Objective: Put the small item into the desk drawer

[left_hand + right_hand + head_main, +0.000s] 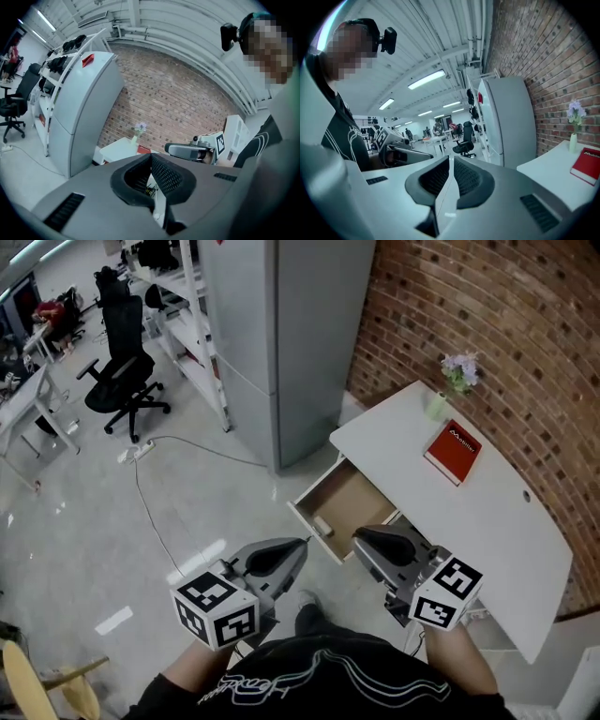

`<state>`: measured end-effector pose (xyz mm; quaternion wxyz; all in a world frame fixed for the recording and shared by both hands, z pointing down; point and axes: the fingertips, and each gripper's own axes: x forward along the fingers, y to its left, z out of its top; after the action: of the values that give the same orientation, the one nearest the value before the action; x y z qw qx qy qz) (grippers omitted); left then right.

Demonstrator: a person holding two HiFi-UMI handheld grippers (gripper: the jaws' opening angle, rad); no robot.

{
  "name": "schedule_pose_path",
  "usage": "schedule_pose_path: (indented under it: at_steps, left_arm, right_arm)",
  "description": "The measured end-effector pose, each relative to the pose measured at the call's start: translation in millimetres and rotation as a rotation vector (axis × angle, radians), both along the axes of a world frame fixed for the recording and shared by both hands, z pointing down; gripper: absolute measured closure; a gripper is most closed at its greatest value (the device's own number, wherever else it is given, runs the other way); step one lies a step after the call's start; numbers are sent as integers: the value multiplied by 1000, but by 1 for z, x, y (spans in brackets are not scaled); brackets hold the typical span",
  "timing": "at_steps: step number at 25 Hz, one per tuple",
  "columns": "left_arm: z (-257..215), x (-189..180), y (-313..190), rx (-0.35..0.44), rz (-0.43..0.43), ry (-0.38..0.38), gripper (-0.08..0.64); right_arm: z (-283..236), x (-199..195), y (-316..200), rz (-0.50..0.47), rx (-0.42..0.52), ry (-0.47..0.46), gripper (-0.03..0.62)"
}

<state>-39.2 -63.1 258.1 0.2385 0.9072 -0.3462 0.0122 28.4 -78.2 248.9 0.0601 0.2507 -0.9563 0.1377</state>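
The white desk (pixel 497 521) stands against the brick wall, and its wooden drawer (pixel 349 491) is pulled open toward me. A small pale item (pixel 322 525) lies in the drawer's front corner. In the head view both grippers are held low in front of my body, short of the drawer. My left gripper (pixel 298 546) is shut with nothing between its pads (pixel 165 174). My right gripper (pixel 362 538) hovers near the drawer's front right corner, also shut and empty, its pads (pixel 468 177) nearly touching. Each gripper view shows the other gripper: the right gripper (pixel 186 151) and the left gripper (pixel 405 153).
On the desk are a red book (pixel 452 451) and a small vase of flowers (pixel 457 379). A tall grey cabinet (pixel 281 334) stands left of the desk. A black office chair (pixel 122 371) and a floor cable (pixel 150 512) lie further left, a wooden chair (pixel 37 681) at bottom left.
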Motion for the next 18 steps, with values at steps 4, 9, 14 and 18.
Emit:
schedule_pose_path:
  at_steps: [4,9,14,18]
  left_arm:
    - [-40,12,31,81,13,20,540]
    - [-68,22,62,145,23,12,540]
    - [-69,24,75,144,22,15,540]
    - [-67,26,80,134,19,23,539]
  right_arm:
    - [-30,16,34,28,60,-33,535]
    - [-52,26,72,24,81,-98,536]
    - [-51,31,85,44,65,-140,538]
    - [-48,33,89,51,42,-155,538]
